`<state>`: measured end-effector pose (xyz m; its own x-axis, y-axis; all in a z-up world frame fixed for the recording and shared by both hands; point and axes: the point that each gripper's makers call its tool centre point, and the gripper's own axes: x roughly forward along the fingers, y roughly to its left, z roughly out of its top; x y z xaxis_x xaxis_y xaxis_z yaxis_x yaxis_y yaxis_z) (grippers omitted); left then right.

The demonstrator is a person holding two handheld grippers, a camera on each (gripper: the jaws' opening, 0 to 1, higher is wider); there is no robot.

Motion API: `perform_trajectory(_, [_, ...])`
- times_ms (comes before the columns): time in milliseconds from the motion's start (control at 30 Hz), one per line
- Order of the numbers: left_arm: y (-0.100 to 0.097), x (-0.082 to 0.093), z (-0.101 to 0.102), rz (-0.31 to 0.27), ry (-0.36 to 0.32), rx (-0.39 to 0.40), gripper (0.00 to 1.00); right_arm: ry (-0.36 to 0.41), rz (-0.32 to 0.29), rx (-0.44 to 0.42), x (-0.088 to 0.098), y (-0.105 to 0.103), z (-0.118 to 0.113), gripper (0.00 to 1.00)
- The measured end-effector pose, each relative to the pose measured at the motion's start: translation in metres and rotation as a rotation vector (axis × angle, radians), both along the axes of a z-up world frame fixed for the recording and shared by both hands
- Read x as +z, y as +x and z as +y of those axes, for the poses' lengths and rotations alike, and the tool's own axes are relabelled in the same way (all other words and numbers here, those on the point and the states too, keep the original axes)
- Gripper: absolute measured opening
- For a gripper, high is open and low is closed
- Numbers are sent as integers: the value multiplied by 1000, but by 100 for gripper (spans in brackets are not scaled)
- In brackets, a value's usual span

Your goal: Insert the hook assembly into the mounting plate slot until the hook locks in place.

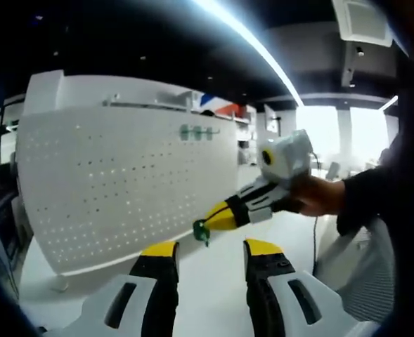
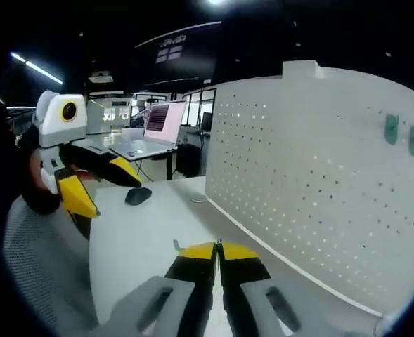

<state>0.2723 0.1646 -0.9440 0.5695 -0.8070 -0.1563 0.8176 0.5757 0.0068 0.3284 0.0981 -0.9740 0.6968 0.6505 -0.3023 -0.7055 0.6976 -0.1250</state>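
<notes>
Left gripper [image 1: 210, 247] jaws gape low in frame over bare counter [image 1: 214, 295]. Right gripper [image 1: 219, 217], centre, pinches a green hook [image 1: 202, 230] just off the pegboard [image 1: 122, 182] lower right edge.

My left gripper [image 1: 210, 251]: black jaws w/ yellow tips, white slotted bases. My right gripper [image 2: 218, 251]: same black/yellow jaws, grey-white bases, white housing. Black sleeve [image 1: 365, 196] on my right arm; hand [image 1: 318, 196] wraps the black grip.

laptop [image 2: 152, 137], mouse [image 2: 138, 196] on table [image 2: 150, 239]
</notes>
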Motion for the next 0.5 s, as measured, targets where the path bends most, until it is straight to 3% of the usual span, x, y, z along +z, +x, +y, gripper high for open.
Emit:
perform_trajectory(233, [-3,2,-5,-10,-4,-30,34,53,5,54,8,-8,2,0])
perform_trajectory(367, [-6,-1,-9,-2,10,-63,33,48,6,96,12,-12,3,0])
perform_trajectory(500, [-12,6,-14,-32,-17,-113,32,30,13,162,15,-21,8,0])
